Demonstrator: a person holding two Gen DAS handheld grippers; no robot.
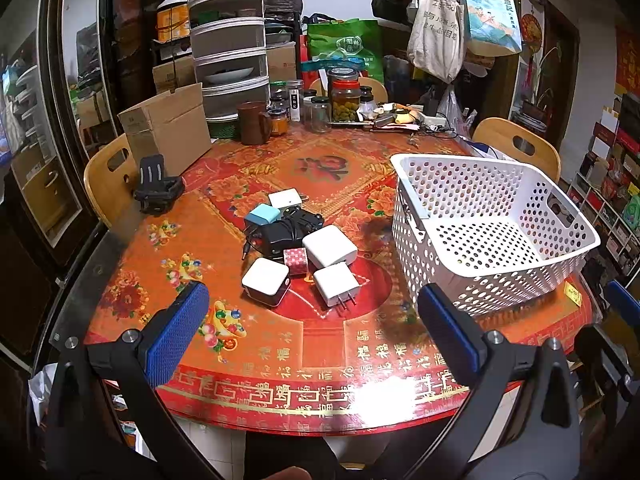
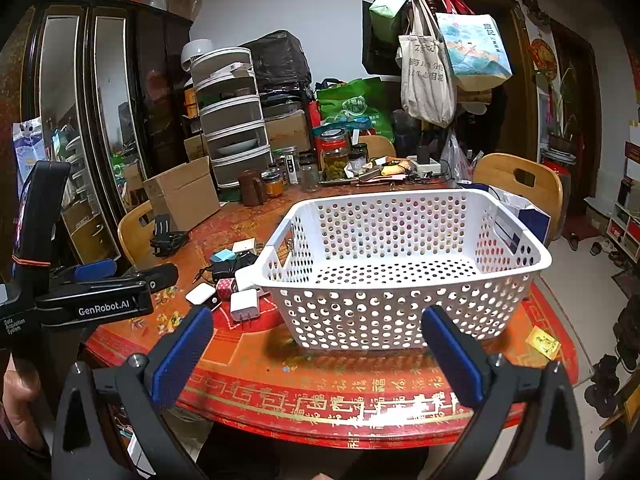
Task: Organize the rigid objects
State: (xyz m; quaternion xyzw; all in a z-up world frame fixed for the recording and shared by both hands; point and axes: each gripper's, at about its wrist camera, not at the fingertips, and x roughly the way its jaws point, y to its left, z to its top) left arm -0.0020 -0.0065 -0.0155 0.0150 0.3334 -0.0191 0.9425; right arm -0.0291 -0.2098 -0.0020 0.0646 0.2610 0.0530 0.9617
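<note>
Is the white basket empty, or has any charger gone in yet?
Empty. The white perforated plastic basket shows only its bare holed floor in both views; the pile of chargers sits on the red patterned table beside it.

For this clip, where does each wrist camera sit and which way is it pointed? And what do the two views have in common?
Left wrist: behind the open left gripper, at the near table edge, facing the pile of chargers; the basket lies right.
Right wrist: behind the open right gripper, facing the basket; the left gripper's body and the person's hand show at left.
Shared: red table, chargers, basket, cardboard box, jars.
</note>
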